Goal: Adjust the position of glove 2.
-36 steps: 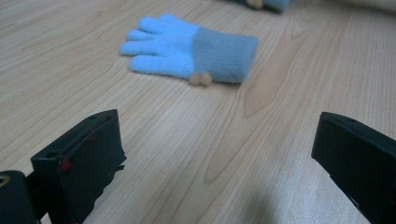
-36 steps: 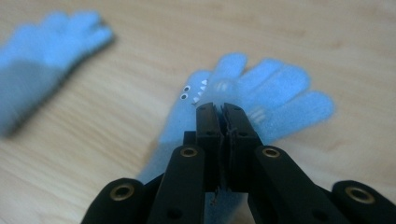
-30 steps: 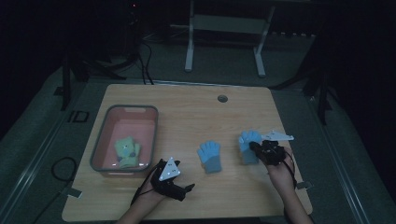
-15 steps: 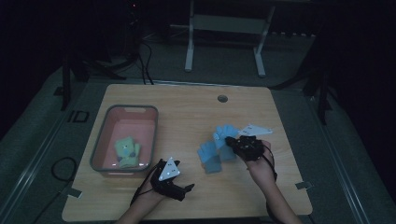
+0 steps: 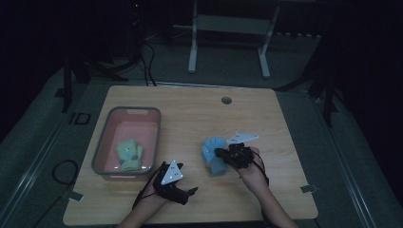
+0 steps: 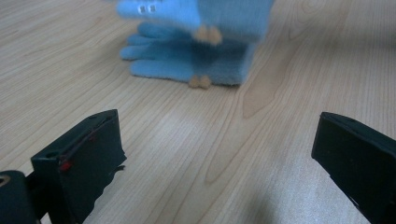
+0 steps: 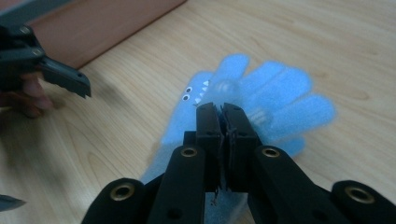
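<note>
A blue glove (image 6: 187, 63) lies flat on the wooden table (image 5: 190, 118) right of centre. A second blue glove (image 7: 280, 93), with small eyes and teeth printed on it, hangs just over the first, also seen as the upper glove (image 6: 196, 14). My right gripper (image 7: 222, 112) is shut on its cuff; in the high view the right gripper (image 5: 225, 156) sits at the gloves' (image 5: 213, 154) right side. Near the front edge my left gripper (image 5: 189, 193) stands open, its jaws wide apart, with bare table between them in the left gripper view (image 6: 215, 154), a short way from the gloves.
A grey-rimmed pink bin (image 5: 102, 142) stands at the table's left with a green glove (image 5: 129, 154) inside. A round hole (image 5: 226, 100) marks the table's back. The bin's wall (image 7: 93, 23) and the left gripper (image 7: 65, 77) appear in the right gripper view.
My right gripper has carried its blue glove leftward from the table's right side until it hangs over the other glove. The left gripper has stayed put.
</note>
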{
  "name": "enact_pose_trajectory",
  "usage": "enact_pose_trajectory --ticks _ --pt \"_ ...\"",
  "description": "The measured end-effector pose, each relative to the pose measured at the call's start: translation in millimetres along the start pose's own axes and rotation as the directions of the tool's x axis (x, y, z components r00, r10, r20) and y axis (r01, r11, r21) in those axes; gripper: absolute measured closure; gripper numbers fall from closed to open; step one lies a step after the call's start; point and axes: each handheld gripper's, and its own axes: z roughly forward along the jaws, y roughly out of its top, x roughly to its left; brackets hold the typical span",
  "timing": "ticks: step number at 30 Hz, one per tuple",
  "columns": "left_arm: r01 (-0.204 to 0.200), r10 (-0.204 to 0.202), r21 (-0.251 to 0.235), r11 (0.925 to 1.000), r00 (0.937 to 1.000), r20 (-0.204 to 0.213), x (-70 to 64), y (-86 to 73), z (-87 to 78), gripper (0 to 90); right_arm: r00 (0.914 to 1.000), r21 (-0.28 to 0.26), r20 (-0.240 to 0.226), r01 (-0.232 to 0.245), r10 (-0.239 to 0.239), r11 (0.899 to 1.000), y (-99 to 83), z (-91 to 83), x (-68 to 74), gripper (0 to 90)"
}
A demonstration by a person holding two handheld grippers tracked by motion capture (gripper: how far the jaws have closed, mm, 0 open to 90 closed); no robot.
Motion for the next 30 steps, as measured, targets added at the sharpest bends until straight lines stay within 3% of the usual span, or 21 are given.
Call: enact_pose_trajectory --ticks 8,24,28,30 --pt "0.006 -0.006 0.005 1.0000 1.0000 0.006 0.2 -0.2 0.3 2.3 0.9998 0.050 -0.015 -0.009 0.010 0.999 -11.1 17.2 -4.7 86.3" --pt "0.005 -0.005 0.009 0.9999 0.9999 0.013 -0.1 -0.2 1.0 2.3 0.9980 0.078 -0.015 -0.061 0.062 0.995 -24.2 34.3 -13.1 84.1" --pt "0.010 -0.010 0.014 0.9999 0.9995 0.029 -1.1 0.6 1.3 2.3 0.9995 0.085 0.004 -0.032 0.032 0.996 -27.2 37.8 -10.6 82.3" --pt "-0.014 0.014 -0.004 0.9999 0.9996 0.024 -3.0 1.1 1.1 2.3 0.9992 0.083 0.000 -0.040 0.040 0.996 -27.0 37.2 -10.7 79.7"
